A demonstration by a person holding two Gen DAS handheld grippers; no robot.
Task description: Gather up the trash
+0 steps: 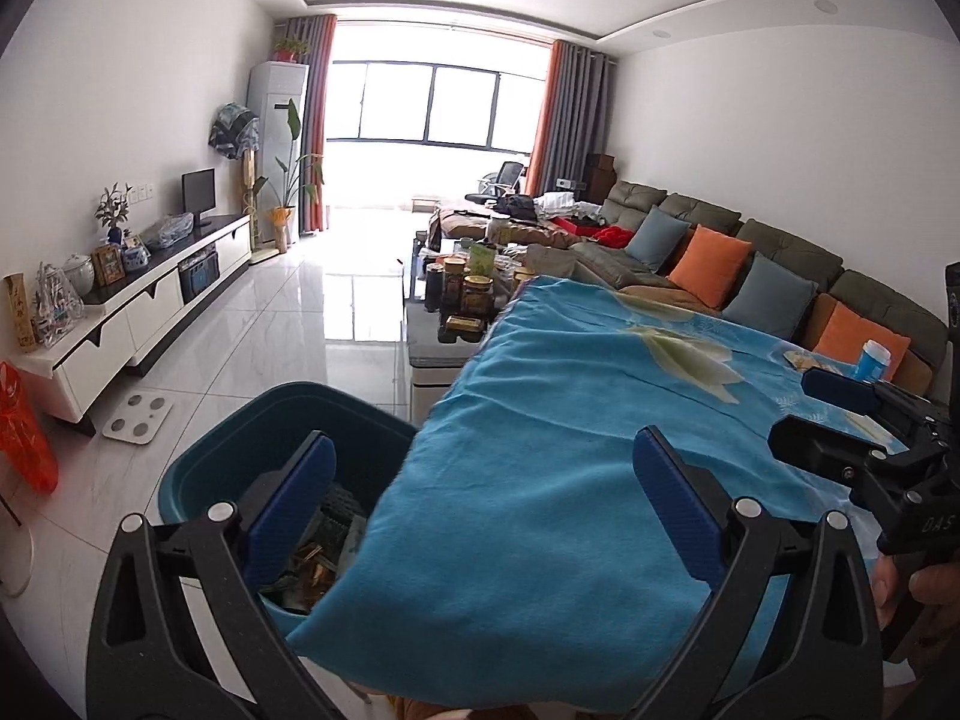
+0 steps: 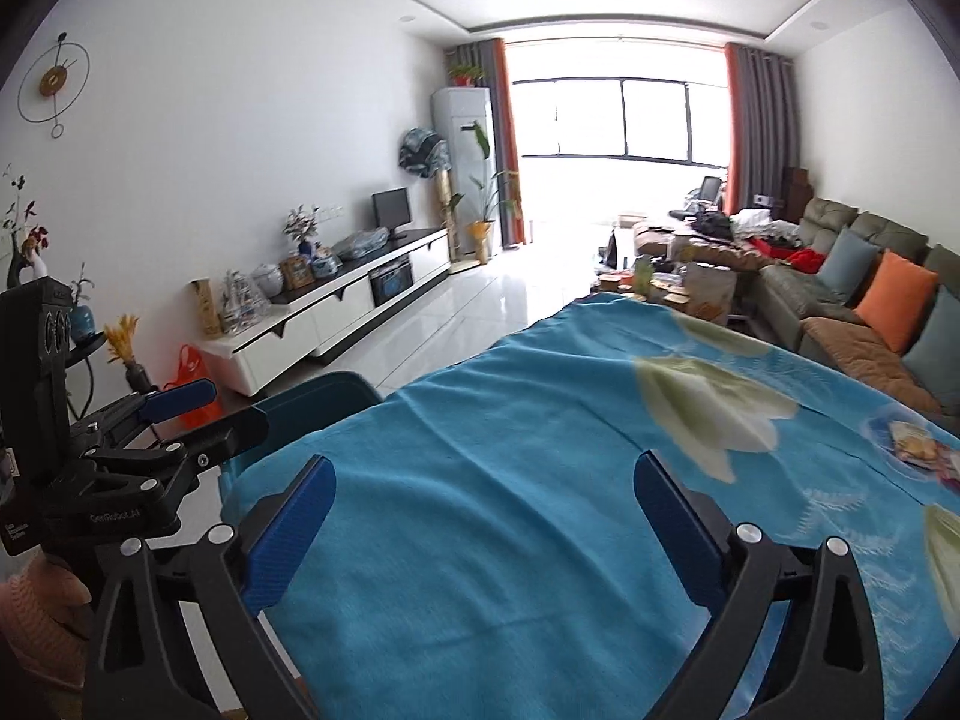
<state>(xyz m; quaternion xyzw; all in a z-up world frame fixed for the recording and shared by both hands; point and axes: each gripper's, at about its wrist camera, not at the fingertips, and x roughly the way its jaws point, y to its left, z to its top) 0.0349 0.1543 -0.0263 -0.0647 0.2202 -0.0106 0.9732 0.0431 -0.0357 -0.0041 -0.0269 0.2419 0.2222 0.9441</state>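
Now, left gripper (image 1: 480, 501): wide open, empty, above cloth edge.
Right gripper (image 2: 480, 507): wide open, empty.
Wrapper (image 2: 915, 450): far right on cloth (image 2: 510, 480); likely light, crinkly, pinch at an edge.
Bin (image 1: 288, 438): beside table, left, partly filled.

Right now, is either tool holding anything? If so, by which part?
Nothing is held. The left tool is open above the blue cloth beside the trash bin; the right tool is open over the same cloth, nothing between its fingers.
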